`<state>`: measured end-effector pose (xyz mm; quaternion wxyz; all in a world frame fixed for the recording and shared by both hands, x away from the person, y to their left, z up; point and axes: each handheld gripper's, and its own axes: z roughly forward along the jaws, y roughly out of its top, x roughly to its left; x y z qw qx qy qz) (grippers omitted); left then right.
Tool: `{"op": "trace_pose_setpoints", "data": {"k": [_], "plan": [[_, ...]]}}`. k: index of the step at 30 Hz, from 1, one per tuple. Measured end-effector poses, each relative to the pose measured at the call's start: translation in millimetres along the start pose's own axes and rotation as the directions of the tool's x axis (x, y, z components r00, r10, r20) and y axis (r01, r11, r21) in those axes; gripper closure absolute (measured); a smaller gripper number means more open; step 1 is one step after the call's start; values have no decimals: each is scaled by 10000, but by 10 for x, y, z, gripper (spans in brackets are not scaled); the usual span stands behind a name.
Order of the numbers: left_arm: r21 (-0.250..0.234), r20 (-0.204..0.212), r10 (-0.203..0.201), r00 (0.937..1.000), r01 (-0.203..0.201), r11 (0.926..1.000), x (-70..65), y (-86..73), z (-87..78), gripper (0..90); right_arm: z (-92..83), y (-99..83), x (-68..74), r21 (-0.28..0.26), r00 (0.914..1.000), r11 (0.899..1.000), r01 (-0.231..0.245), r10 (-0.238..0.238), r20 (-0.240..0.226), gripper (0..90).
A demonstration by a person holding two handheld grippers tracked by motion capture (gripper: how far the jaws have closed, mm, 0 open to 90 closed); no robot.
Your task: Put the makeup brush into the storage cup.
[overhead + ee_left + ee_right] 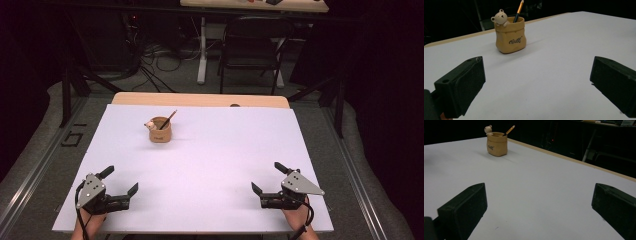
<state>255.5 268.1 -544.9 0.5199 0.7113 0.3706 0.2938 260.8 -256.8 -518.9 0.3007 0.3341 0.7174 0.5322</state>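
We see both grippers, left [121, 181] and right [266, 176], wide apart and empty near the table's [210, 165] front corners, while up close the sack-shaped cup [510, 35] toward the back edge shows a bear [500, 17] and a pencil [518, 11].

Dark script, seemingly "Baby", on the pen holder [510, 35].

A white board [210, 165] lies on the table [200, 99], whose far edge shows behind it. On the board, toward its far left, stands a pen holder [160, 131] with a pencil [168, 120] leaning in it and a small bear figure [149, 125] on its left rim. The left gripper [121, 180] sits at the near left corner, the right gripper [268, 178] at the near right, both well apart from the pen holder. Behind the table stands a chair [250, 50].
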Motion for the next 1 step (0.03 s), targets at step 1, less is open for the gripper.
{"op": "trace_pose_setpoints", "data": {"k": [1], "plan": [[27,5,20,10000,-20,10000,-1,1,2,0,-1,1,-3,-5,10000,10000,-5,5,-9,0]]}}
